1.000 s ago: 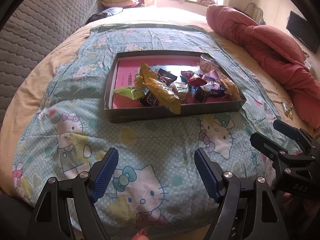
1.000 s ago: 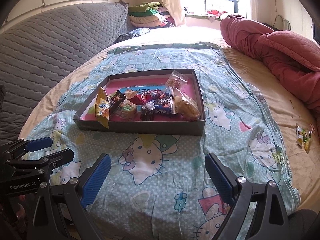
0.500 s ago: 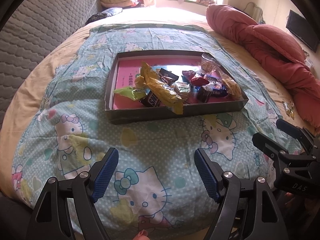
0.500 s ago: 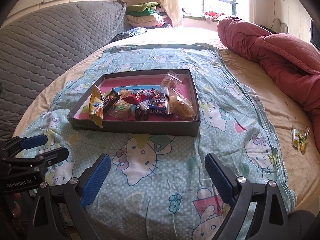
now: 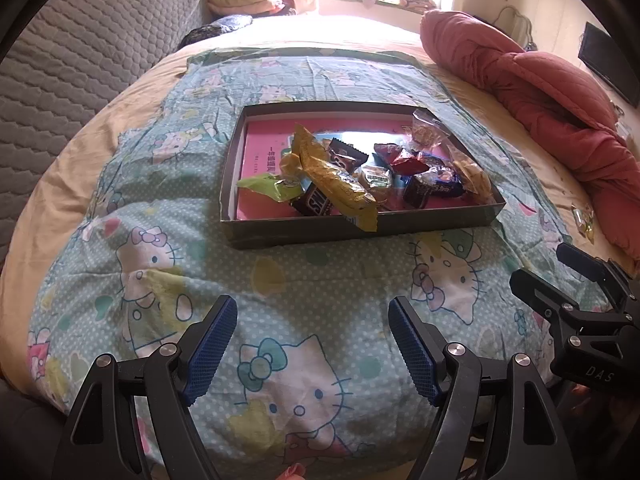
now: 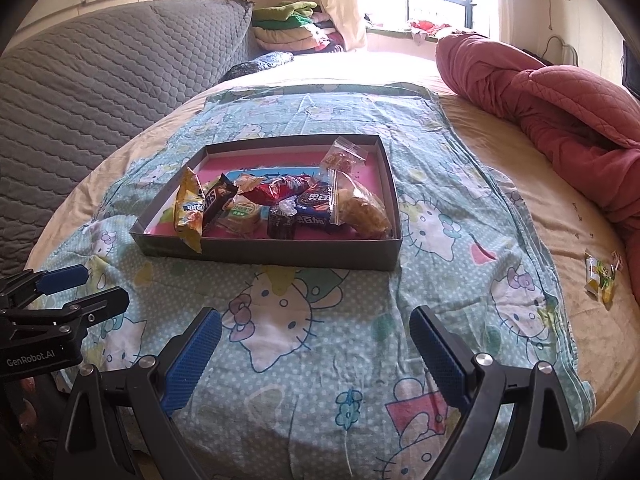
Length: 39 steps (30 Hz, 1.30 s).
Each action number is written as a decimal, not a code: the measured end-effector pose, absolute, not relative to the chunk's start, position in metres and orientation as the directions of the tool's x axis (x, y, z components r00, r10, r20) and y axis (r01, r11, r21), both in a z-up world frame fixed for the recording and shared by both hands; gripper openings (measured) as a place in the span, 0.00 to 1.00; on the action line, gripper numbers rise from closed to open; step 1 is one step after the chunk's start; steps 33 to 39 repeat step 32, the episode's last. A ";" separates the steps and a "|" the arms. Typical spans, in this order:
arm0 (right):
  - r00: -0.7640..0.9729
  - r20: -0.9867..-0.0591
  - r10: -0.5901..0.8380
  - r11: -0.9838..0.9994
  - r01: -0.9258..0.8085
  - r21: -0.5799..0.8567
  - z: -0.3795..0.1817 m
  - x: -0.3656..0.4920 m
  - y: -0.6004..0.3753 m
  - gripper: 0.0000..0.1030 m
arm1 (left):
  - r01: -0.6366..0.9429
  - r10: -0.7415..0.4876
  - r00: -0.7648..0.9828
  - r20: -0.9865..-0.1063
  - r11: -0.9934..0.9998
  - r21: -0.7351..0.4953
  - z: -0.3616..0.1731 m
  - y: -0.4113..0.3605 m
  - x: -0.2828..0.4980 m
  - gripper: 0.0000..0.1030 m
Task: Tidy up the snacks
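We see a shallow grey box with a pink floor sitting mid-bed on the cartoon-cat sheet, which is spread over the bed. All but one of the snacks are piled inside it, toward its near wall: a yellow wrapper draped over that near rim, a dark chocolate bar under it, a green wrapper at the left of the pile, a red wrapper, a blue biscuit pack, and two clear zip bags against the right wall (contents look like fried or baked pieces, can't tell more). One stray snack packet lies off the sheet on the bare bedding near the bed's right edge, just beside the red quilt bunched along that side.

Left hand-held gripper: jaws spread wide, nothing between the blue pads, hovering above the sheet at the near edge of the bed, well short of the box. Right hand-held gripper: likewise wide apart and empty, beside the left one, over the near edge.

Grey quilted headboard on the left; folded bedding stacked at the far corner by the window.
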State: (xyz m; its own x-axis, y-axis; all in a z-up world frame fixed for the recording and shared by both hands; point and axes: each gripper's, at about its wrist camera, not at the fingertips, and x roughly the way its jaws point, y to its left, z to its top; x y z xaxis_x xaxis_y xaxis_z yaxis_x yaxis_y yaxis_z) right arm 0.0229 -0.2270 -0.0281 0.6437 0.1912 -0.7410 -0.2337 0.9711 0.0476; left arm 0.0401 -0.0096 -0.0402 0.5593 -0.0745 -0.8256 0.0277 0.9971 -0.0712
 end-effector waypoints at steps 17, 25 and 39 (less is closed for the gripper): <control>0.643 -0.741 0.193 0.972 -0.227 0.056 -0.028 0.024 -0.229 0.93 | 0.015 -0.070 0.536 -0.841 0.997 -0.073 -0.045 -0.008 0.042 0.77; 0.644 -0.738 0.201 0.971 -0.230 0.063 -0.029 0.025 -0.228 0.93 | 0.019 -0.067 0.538 -0.840 0.998 -0.067 -0.046 -0.009 0.042 0.77; 0.646 -0.740 0.188 0.974 -0.219 0.057 -0.031 0.029 -0.229 0.93 | -0.015 -0.061 0.559 -0.827 0.996 -0.084 -0.045 0.005 0.047 0.77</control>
